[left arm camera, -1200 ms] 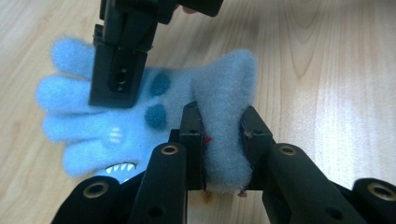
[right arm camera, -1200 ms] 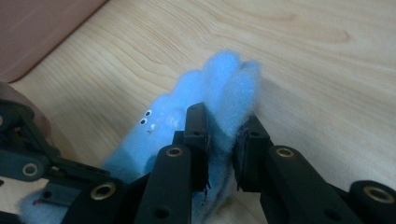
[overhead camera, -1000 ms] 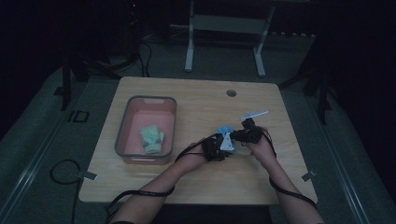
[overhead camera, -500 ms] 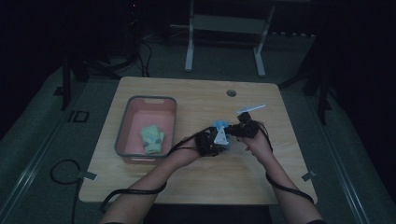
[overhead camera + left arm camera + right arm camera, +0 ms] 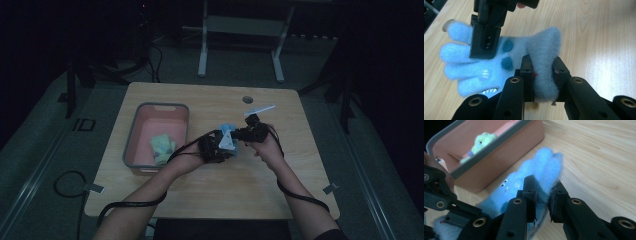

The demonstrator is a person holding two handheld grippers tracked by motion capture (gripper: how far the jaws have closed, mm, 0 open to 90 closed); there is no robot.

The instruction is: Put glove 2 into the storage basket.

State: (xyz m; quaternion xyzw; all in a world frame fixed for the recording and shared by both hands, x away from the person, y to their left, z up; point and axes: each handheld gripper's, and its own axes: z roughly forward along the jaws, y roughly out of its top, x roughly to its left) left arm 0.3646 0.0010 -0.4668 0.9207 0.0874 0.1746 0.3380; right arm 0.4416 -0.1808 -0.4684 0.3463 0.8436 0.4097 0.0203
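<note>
While both grippers pinch the fluffy blue glove, here is how it looks and feels:

Counter [image 5: 300,175]: a pale wood top. It lies under both grippers, and the glove seems to hang just above it.

Bin [image 5: 134,150]: a pink box with a grey rim. It sits off beyond the left gripper's far side, near but not touching. A small yellow-green soft thing [image 5: 161,147] lies inside it.

Glove [image 5: 499,62]: light blue and fuzzy, with fat little fingers. It has dark blue spots, tiny eyes and a row of white teeth, like a small monster. It is stretched between the two grippers.

How it will feel: I think it is very light and very soft. It bends and squashes with ease and will flop if let go. It should not break. The fuzz is not slippery, so it should stay put.

Where to hold: the cuff end and the finger end look best to me.

Left gripper [image 5: 544,72]: pressed tight on the cuff, which bunches up between its jaws.

Right gripper [image 5: 542,195]: pinching the finger end of the glove.
</note>
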